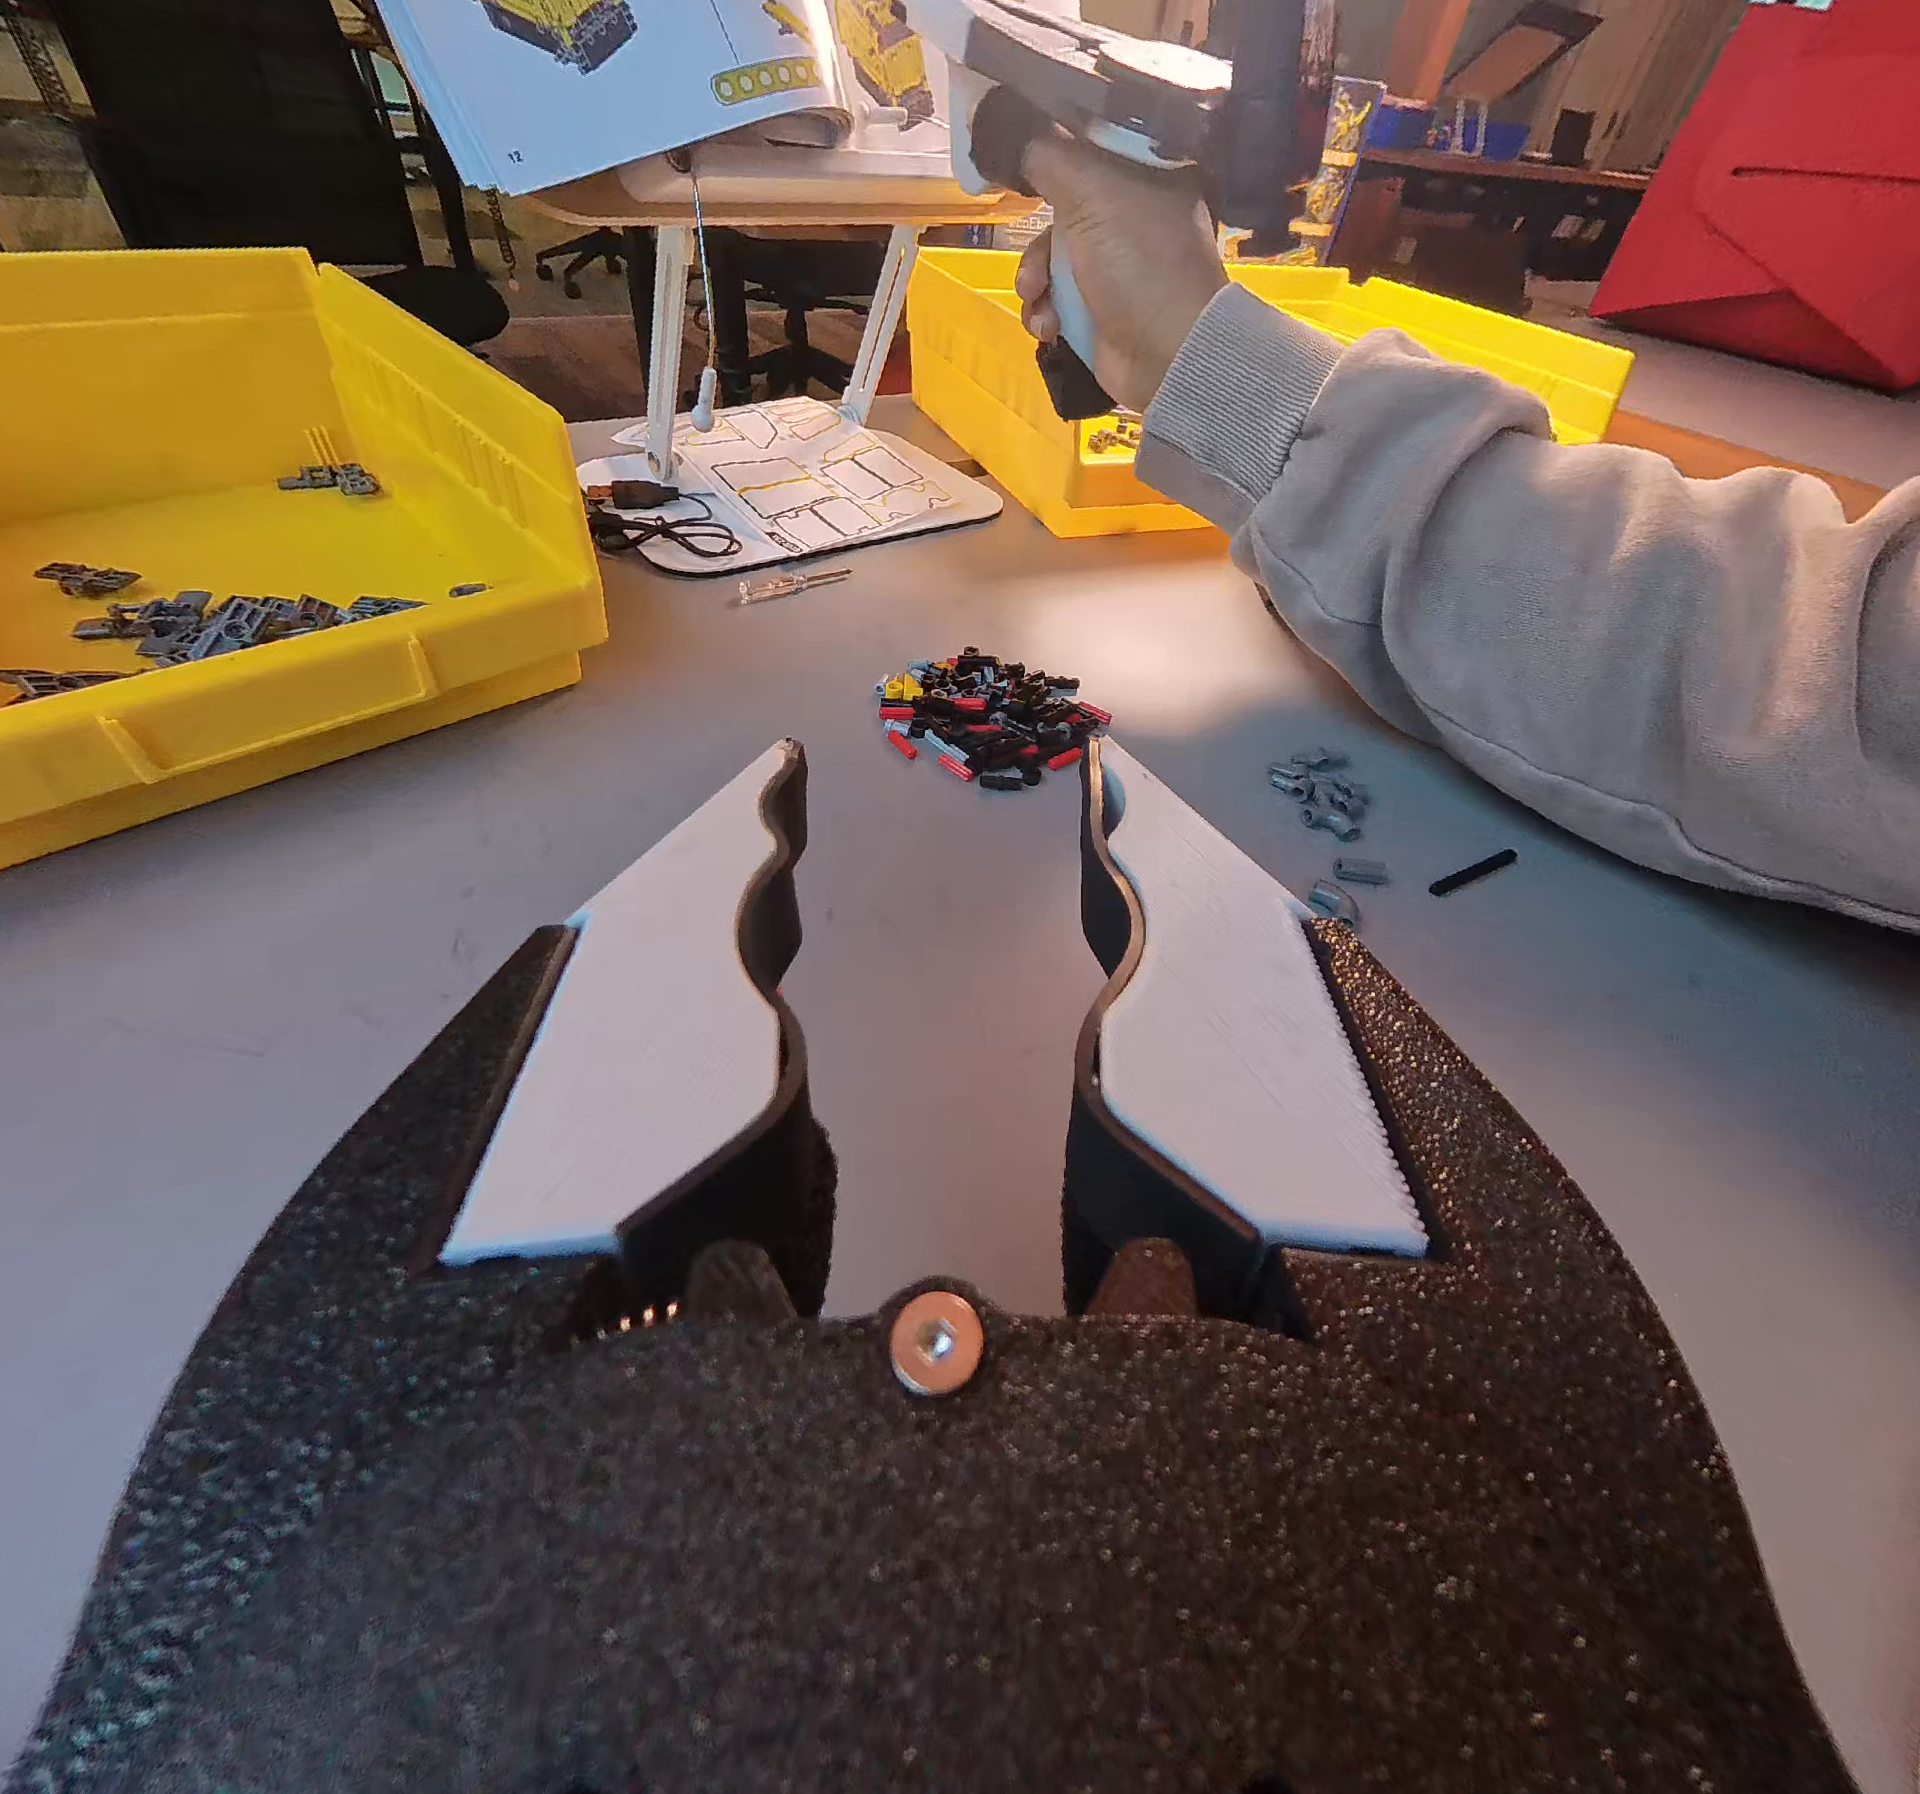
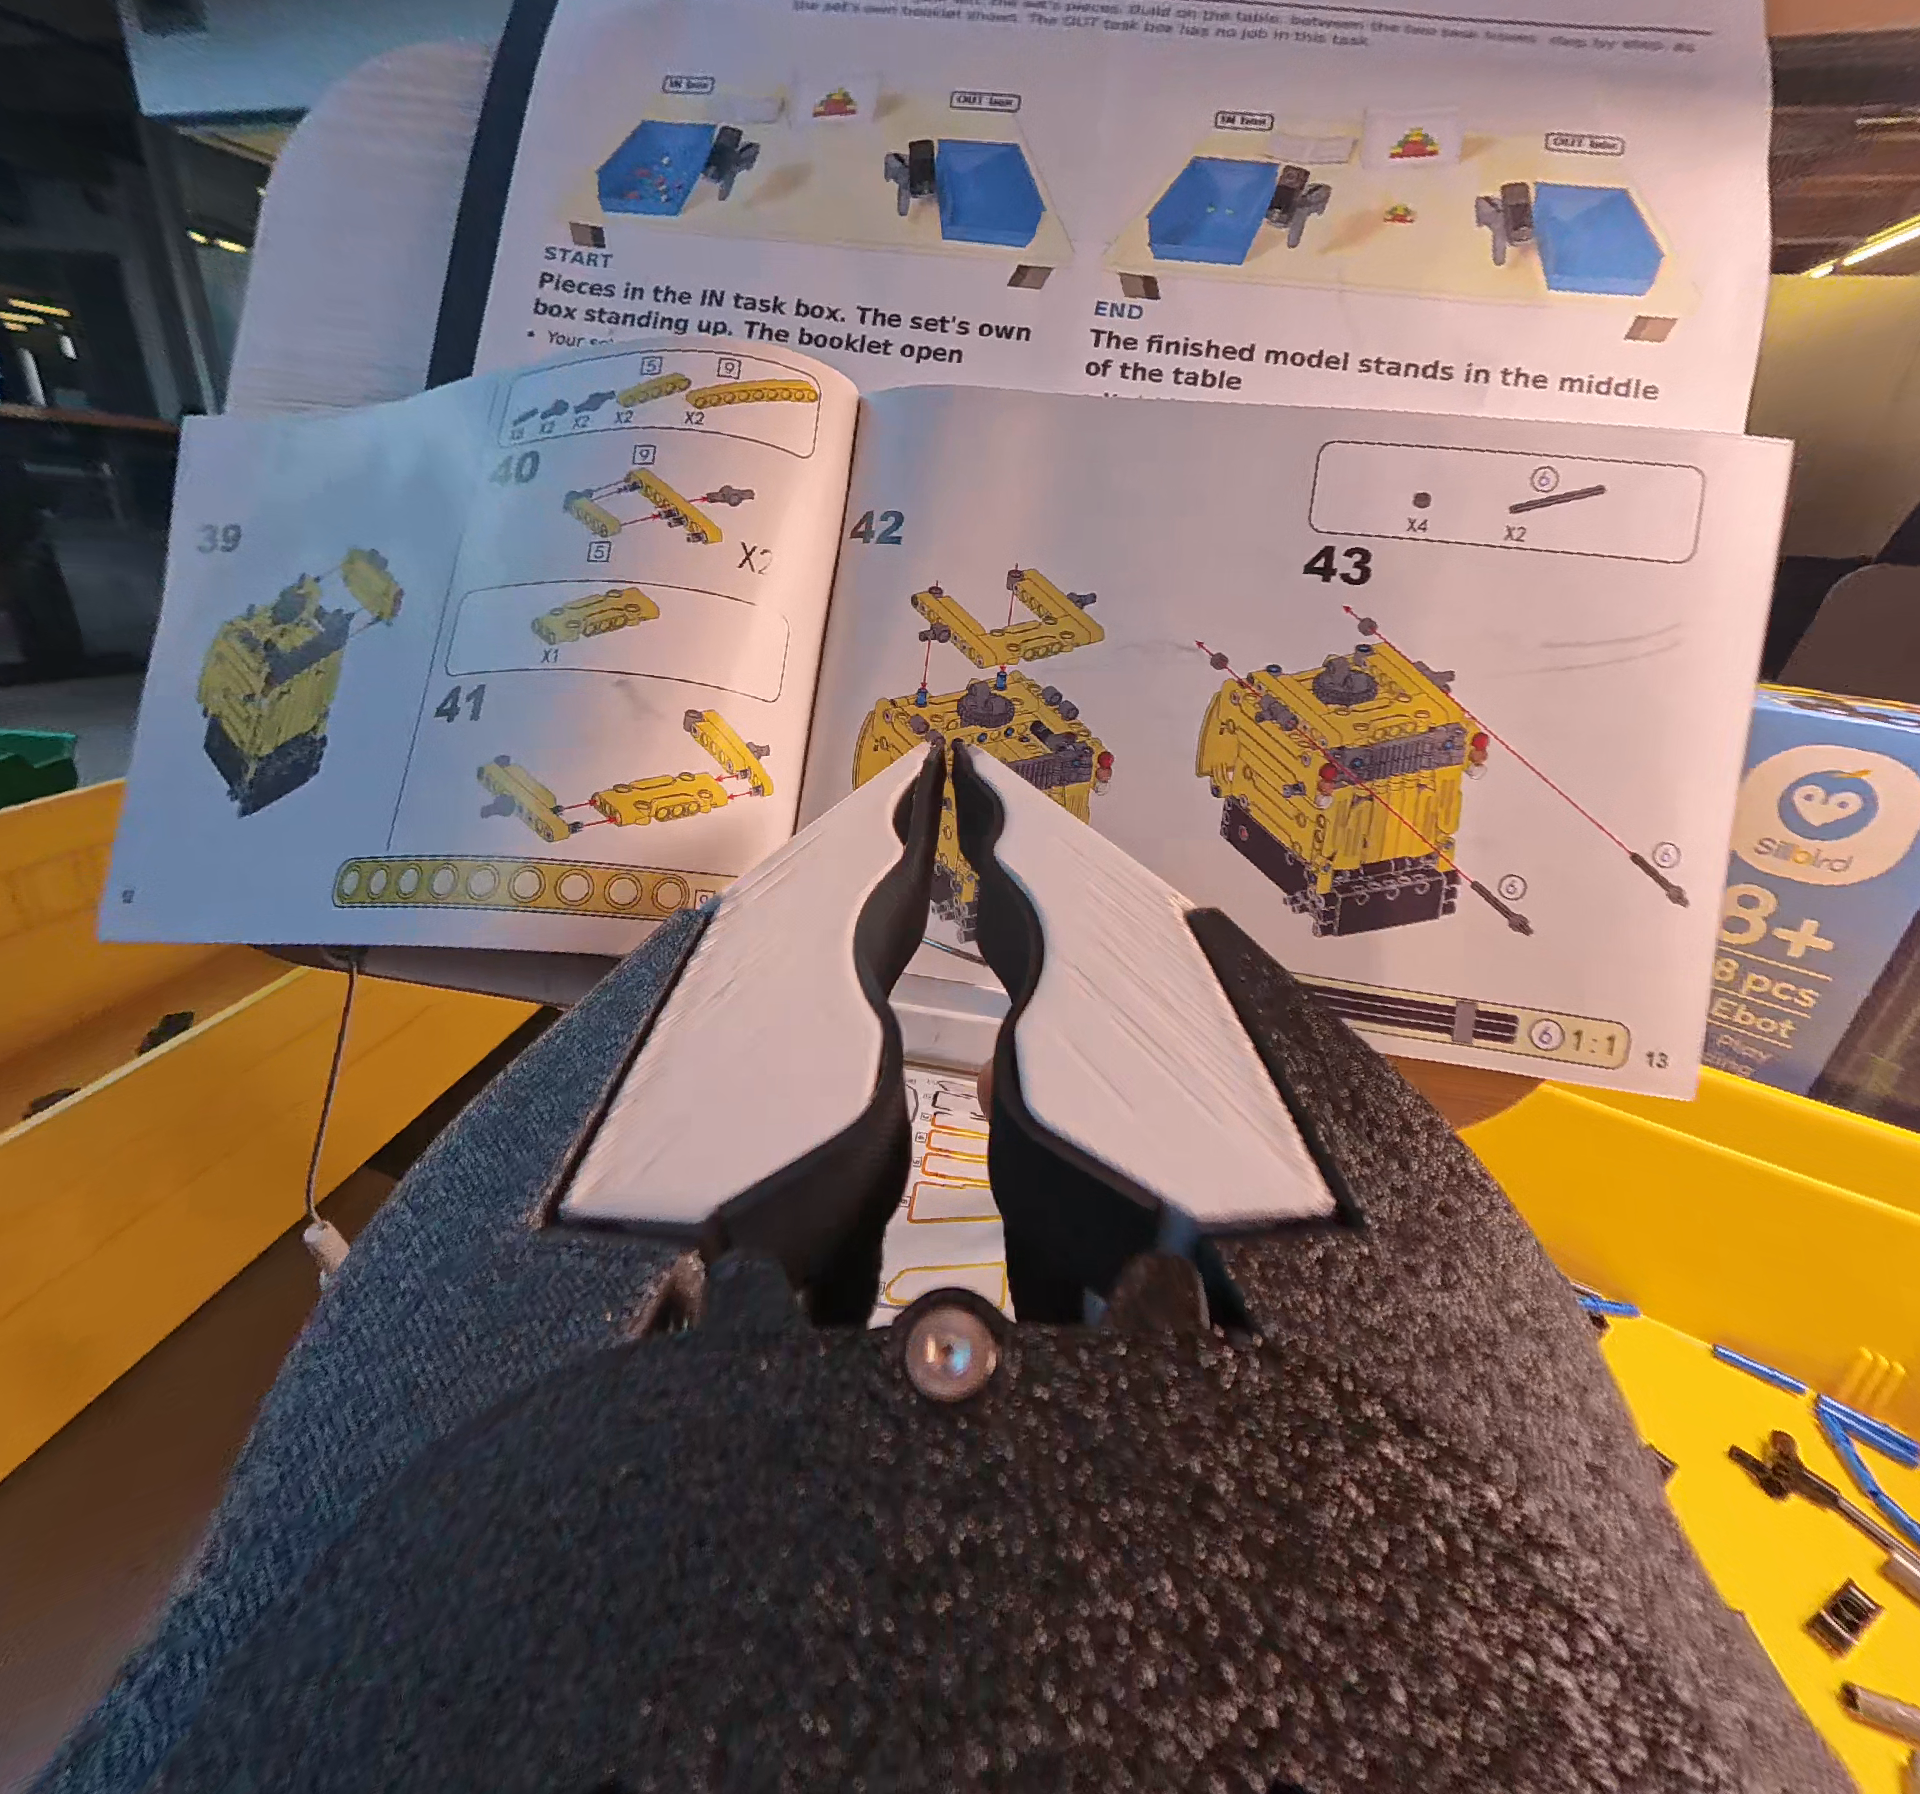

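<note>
Left gripper [image 1: 940, 757]: jaws wide open and empty, low over the grey bench [image 1: 312, 1069]. Nearest thing is a pile of small black and red pins [image 1: 987, 721] at frame centre, just beyond the tips and not touched. Right of the tips we see a few grey connectors [image 1: 1320, 788] and a black axle [image 1: 1472, 871], with a grey sleeve [image 1: 1558, 622] resting beside them.

Right gripper [image 2: 948, 757]: jaws drawn together, tips almost meeting, nothing between them. It is raised off the bench and points at the open booklet [image 2: 623, 653] mid-frame. We cannot tell whether the tips touch the page.

A printed sheet [image 2: 1143, 186] stands behind the booklet, upper frame. A blue box [image 2: 1818, 892] is at the right edge.

In the left wrist view a yellow bin [image 1: 499, 456] at left holds grey pieces [image 1: 229, 617]. A second yellow bin [image 1: 987, 414] sits upper centre, partly behind the hand [image 1: 1122, 290]. A black cable [image 1: 655, 518] and a sticker sheet [image 1: 821, 487] lie between the bins.
</note>
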Tool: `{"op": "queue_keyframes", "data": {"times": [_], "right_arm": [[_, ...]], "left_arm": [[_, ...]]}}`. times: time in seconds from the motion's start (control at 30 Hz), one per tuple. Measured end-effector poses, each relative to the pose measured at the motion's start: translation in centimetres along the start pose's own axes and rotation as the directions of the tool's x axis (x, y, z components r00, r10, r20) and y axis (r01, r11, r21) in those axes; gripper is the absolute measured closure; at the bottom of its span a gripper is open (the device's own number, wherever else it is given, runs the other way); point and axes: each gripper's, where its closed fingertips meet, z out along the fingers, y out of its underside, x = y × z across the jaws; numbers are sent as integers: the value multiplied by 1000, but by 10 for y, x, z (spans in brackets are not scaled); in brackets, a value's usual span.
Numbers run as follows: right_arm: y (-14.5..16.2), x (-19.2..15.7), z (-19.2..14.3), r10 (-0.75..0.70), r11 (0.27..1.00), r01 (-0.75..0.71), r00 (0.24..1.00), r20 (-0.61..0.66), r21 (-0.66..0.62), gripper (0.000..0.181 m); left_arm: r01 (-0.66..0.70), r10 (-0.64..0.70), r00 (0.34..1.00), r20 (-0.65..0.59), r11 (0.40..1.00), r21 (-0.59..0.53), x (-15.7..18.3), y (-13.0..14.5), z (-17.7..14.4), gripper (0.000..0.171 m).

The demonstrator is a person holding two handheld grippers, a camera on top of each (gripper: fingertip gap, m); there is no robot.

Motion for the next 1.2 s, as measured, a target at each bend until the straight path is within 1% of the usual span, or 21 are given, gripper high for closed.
{"op": "queue_keyframes", "data": {"times": [0.43,0.73,0.93,1.03,1.2], "right_arm": [[-4,-3,18,-39,997,39,999,1,-62,181],[-4,-2,19,-46,995,46,999,1,-84,181],[-15,2,19,-53,997,52,998,-16,-63,181],[-12,6,22,-38,995,36,999,-17,-92,181],[-9,7,18,-43,996,41,999,-23,-82,181]], "left_arm": [[22,-22,1000,-11,1000,15,-1,-2,-1,120],[22,-22,1000,-15,999,24,0,-3,-2,121],[27,-27,1000,-16,999,29,-1,-4,-2,121],[29,-28,999,-15,999,29,-1,-4,-2,122],[35,-35,999,-15,999,37,-2,-5,-3,124]]}}
